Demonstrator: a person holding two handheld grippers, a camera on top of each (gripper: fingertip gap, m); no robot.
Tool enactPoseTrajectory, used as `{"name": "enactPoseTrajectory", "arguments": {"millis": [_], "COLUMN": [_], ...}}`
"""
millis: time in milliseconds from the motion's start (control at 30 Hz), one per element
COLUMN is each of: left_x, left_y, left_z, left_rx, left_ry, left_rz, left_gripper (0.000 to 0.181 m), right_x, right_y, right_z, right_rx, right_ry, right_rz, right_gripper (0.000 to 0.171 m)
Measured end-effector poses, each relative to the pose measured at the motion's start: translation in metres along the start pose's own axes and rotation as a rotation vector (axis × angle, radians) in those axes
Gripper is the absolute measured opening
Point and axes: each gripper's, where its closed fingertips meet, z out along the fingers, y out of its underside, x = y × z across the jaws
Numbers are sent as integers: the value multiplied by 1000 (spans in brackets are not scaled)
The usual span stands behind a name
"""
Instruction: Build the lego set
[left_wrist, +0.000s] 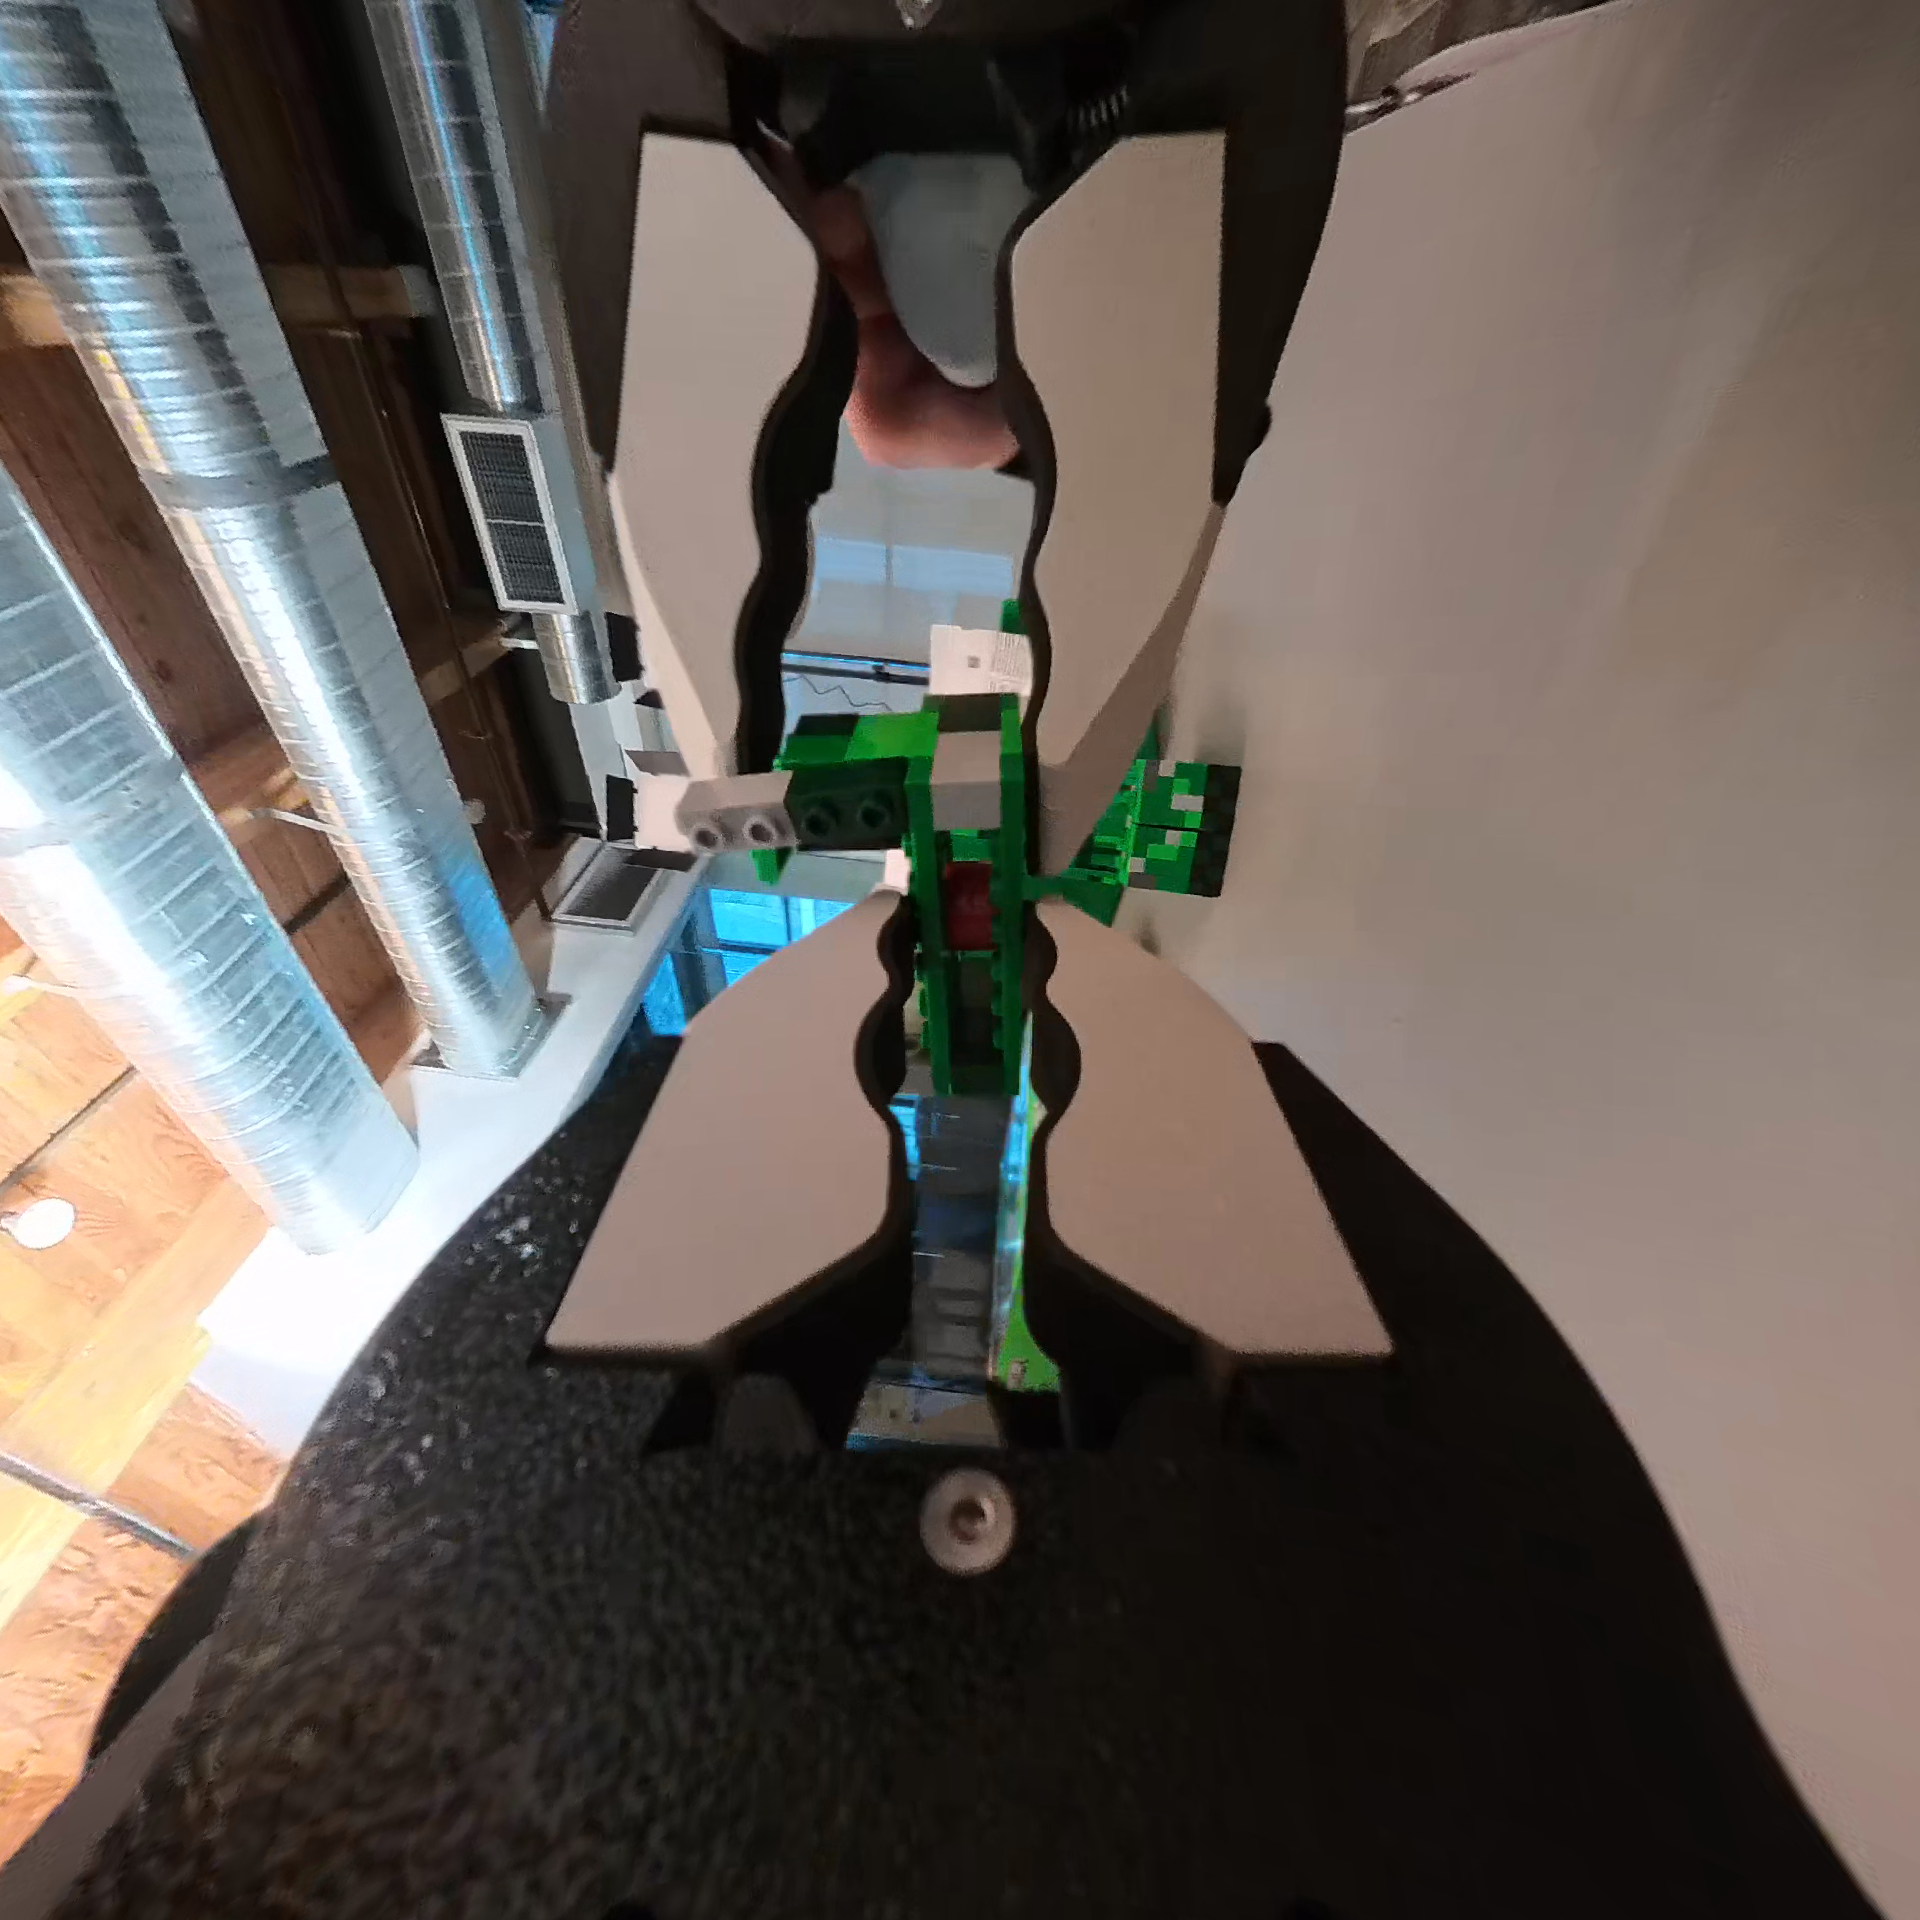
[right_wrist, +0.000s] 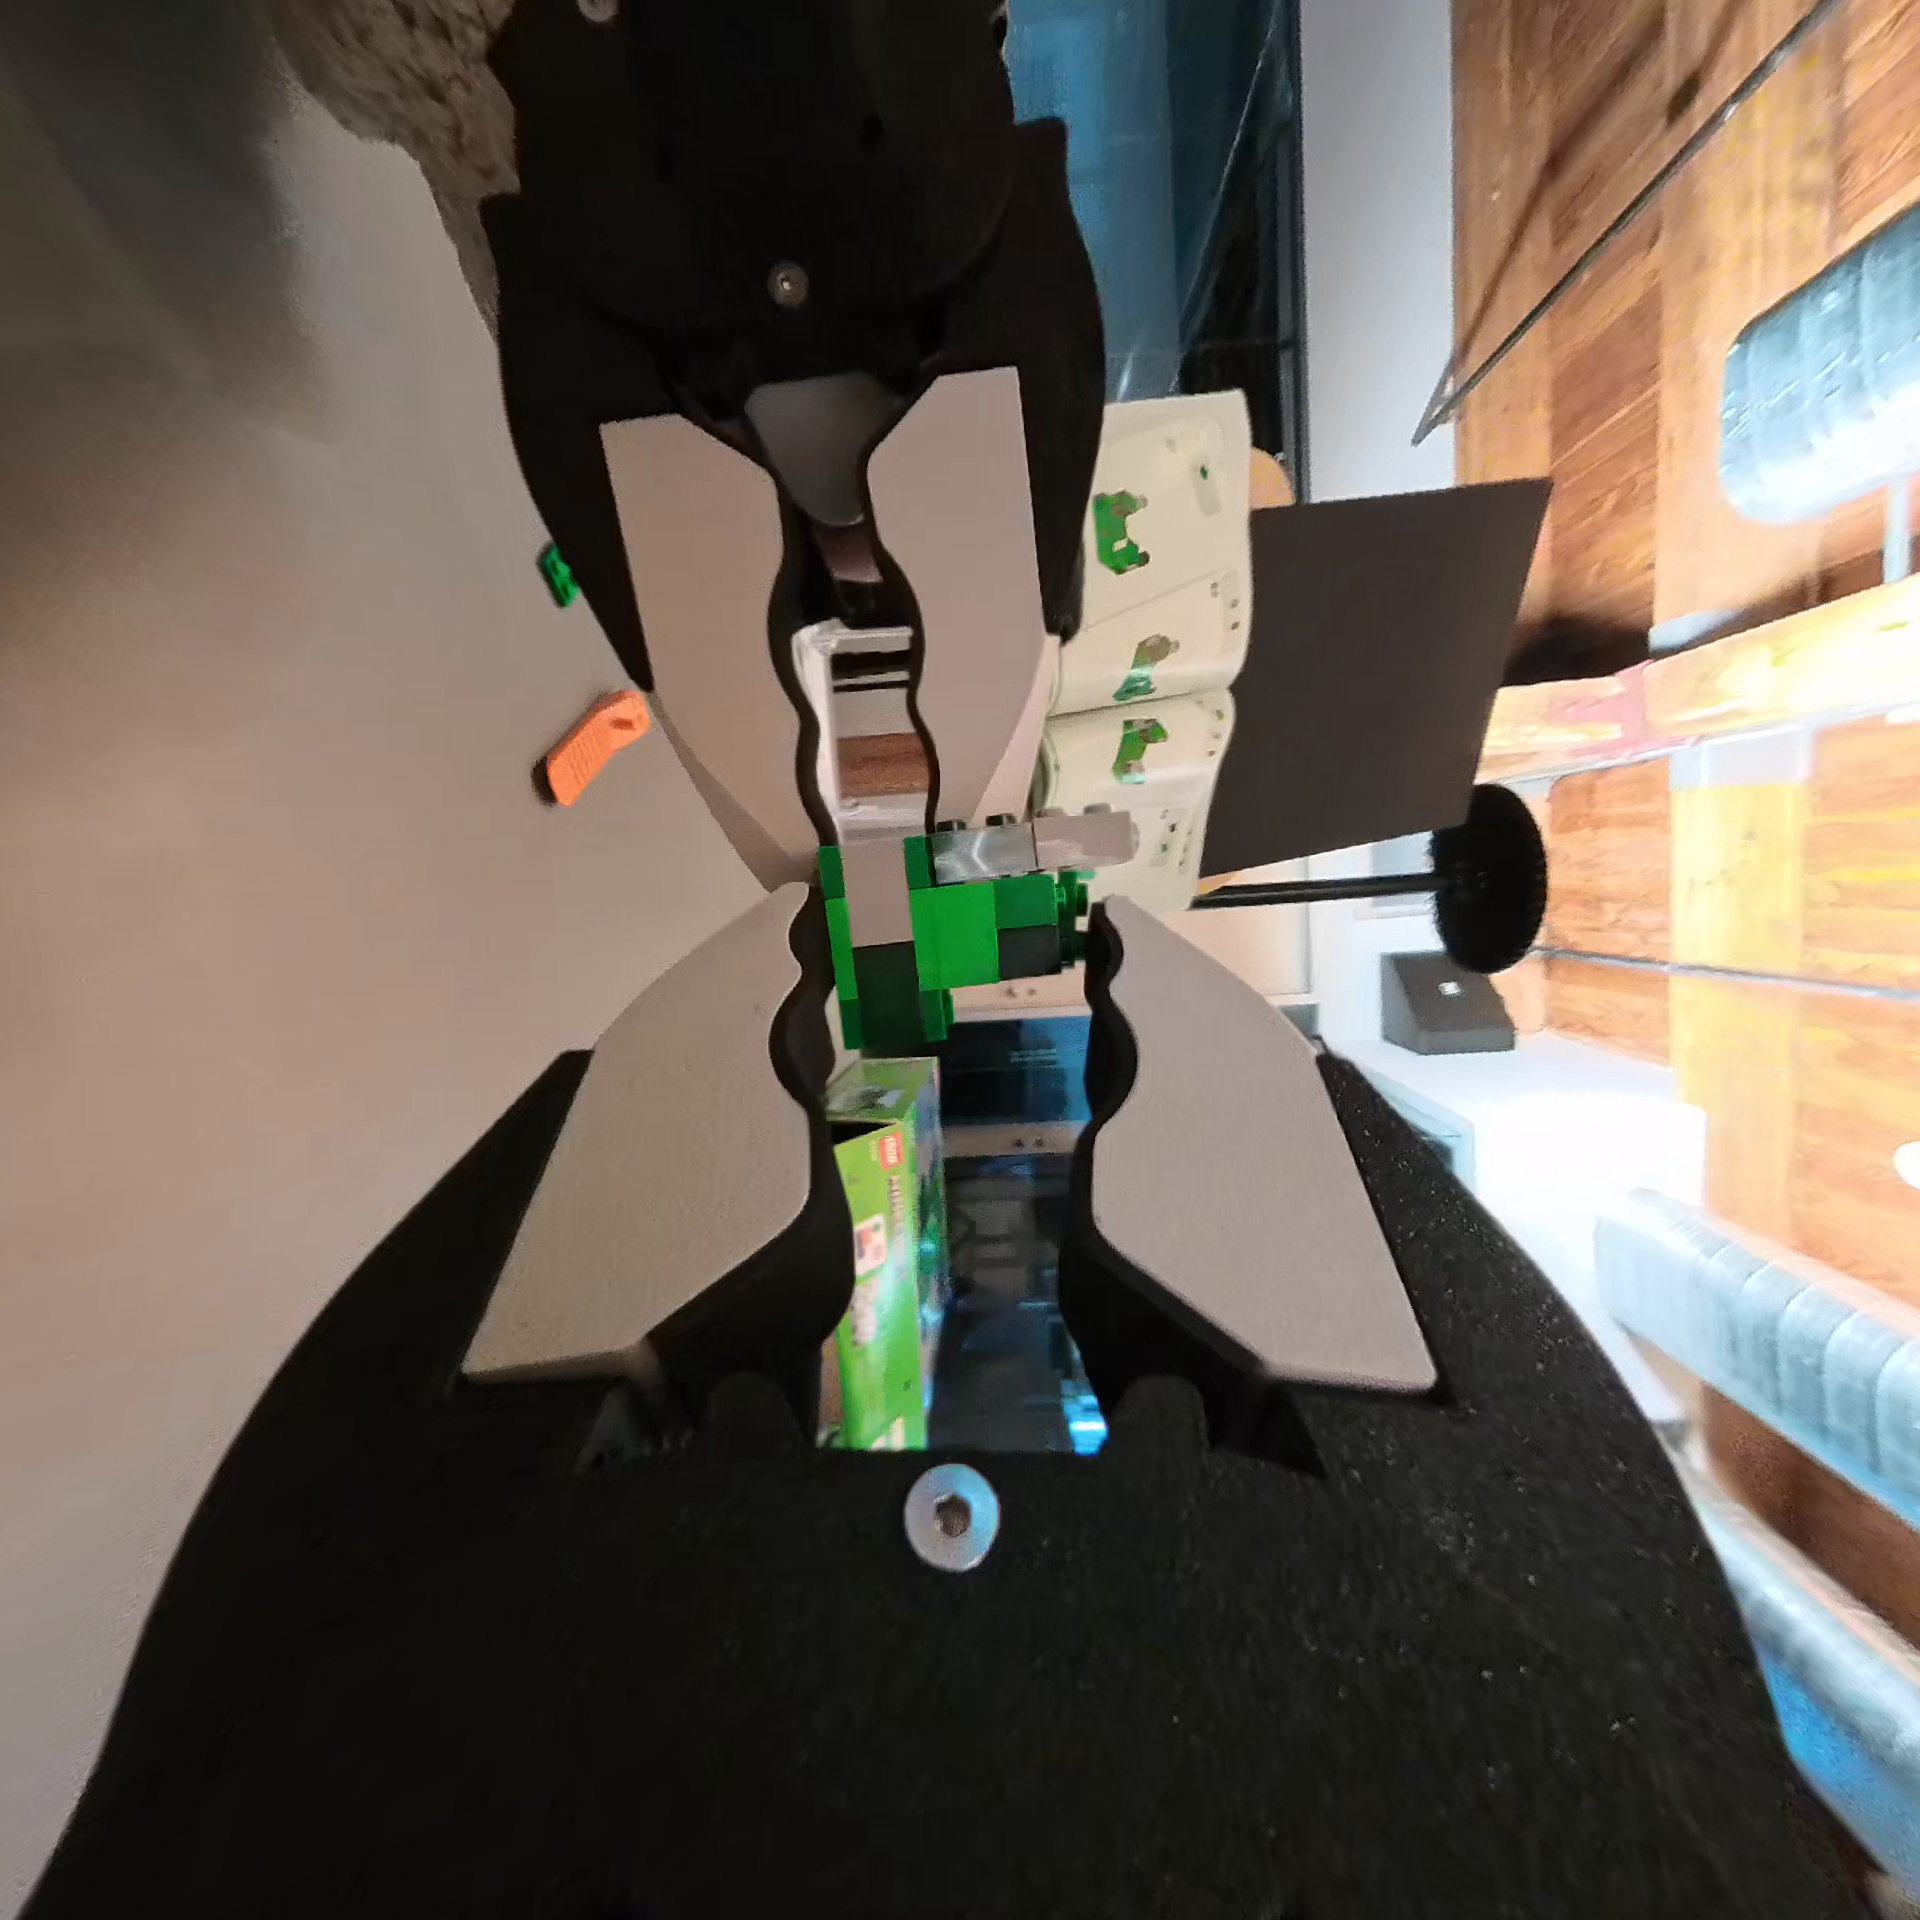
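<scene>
Right, I have the green lego model (left_wrist: 961, 914) lifted off the white tabletop (left_wrist: 1558, 935), pinched between both tools. My left hand-held gripper (left_wrist: 966, 925) is closed tight on the model's narrow body, by the red brick (left_wrist: 971, 904). My right hand-held gripper (right_wrist: 951, 920) spans the model's wider green block (right_wrist: 956, 925), fingers set against its two sides. A grey brick (right_wrist: 1081, 836) juts from the model's top edge. To seat it well, I judge I should keep the left grip steady and squeeze squarely, never twisting. The orange separator (right_wrist: 592, 746) lies beyond the model on the tabletop.
</scene>
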Motion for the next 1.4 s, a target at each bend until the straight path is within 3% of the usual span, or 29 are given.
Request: {"name": "enactPoseTrajectory", "arguments": {"millis": [367,667,800,900,1000,1200,1400], "left_x": [-5,-4,-2,5,14,15,20], "left_y": [-6,-8,-15,-24,-32,-40,-45], "left_z": [-4,-7,-10,-12,-13,-17,-18], "left_rx": [34,55,105,156,202,253,272], "left_ry": [-42,-52,-61,-26,16,35,54], "left_rz": [41,45,34,28,20,-19,-10], "left_gripper": [18,18,18,18,19,19,18], "right_x": [7,9,6,-4,4,-14,-18], "right_y": [-9,0,6,4,2,-6,-9], "right_z": [-4,-19,-30,-36,-40,-44,-40], "right_rx": [30,49,124,212,325,297,232], "right_ry": [36,-6,-144,-368,-435,-519,-479], "right_rz": [-67,35,336,684,858,578,282], "right_gripper": [52,54,53,40,30,25,13]}}
